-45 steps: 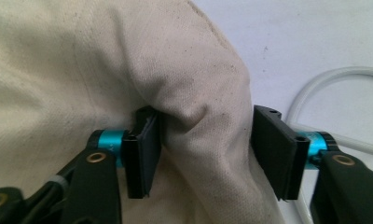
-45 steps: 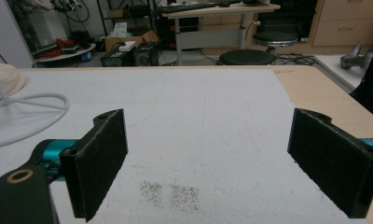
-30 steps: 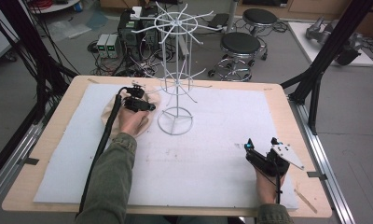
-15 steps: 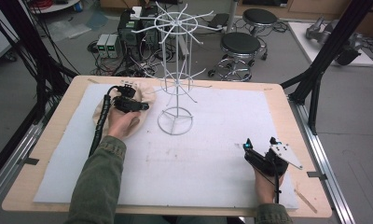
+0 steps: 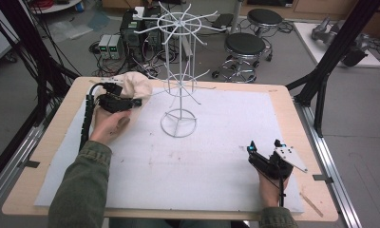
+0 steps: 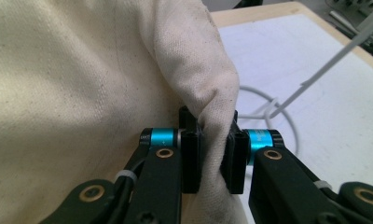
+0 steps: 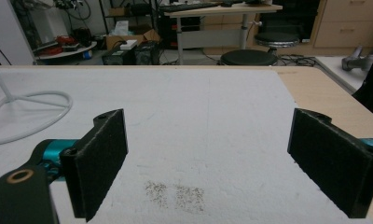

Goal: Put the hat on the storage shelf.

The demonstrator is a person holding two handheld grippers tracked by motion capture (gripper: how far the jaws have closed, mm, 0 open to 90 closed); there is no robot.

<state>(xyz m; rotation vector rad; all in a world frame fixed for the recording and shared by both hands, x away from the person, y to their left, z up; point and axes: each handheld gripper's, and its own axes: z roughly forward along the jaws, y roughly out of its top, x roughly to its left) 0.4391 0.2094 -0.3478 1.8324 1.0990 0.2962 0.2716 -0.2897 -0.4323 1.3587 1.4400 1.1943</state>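
Lifting cloth (image 6: 82,84) pinched tight in left gripper (image 6: 213,154), right gripper (image 7: 208,163) wide open, next hanging it on rack (image 5: 181,71).

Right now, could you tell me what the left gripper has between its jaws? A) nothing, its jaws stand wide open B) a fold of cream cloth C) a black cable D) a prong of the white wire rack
B: in the left gripper view the left gripper is shut on a fold of the cream cloth, with the white wire rack standing apart beside it.
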